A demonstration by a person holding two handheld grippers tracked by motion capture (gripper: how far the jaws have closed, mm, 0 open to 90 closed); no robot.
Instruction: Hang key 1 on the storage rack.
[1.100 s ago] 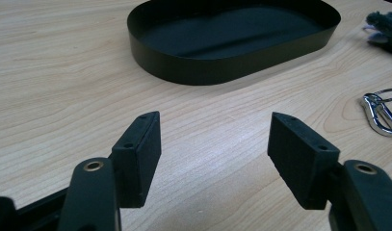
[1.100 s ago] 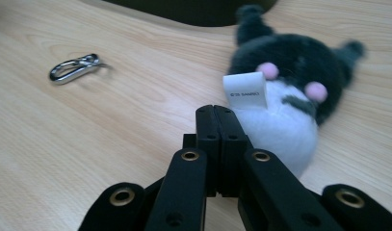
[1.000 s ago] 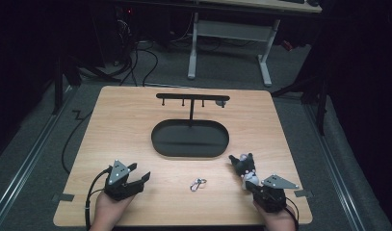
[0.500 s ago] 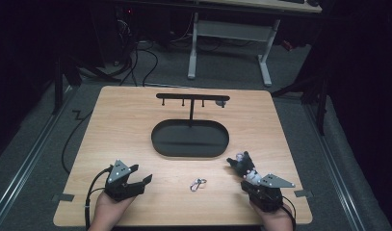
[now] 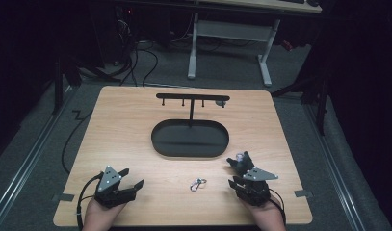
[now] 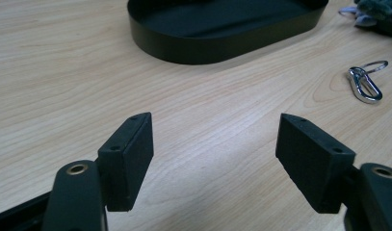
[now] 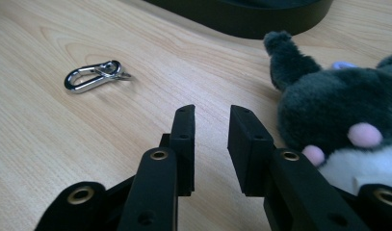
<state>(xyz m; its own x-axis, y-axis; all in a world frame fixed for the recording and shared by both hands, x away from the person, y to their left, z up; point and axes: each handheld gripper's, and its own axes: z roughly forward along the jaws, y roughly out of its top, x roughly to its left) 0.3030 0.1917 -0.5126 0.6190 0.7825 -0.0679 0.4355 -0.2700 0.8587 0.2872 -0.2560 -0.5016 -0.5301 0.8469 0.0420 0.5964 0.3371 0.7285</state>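
While the plush toy (image 7: 343,130) and carabiner (image 5: 198,184) lie loose near the table's (image 5: 116,125) front edge, unhung from the rack (image 5: 191,97), the left gripper (image 5: 131,180) gapes wide and empty and the right gripper (image 7: 211,126), just opening, holds nothing, so everything looks left to do.

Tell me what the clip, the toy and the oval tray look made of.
Clip: polished metal, going by its mirror-like glints. Toy: dark plush with a fuzzy nap and pink patches. Oval tray: matte black, probably painted metal or plastic; its thin, even wall leaves that open.

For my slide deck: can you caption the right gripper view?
Right tongs, slightly open and empty, beside a plush toy, with a metal clip on the table.
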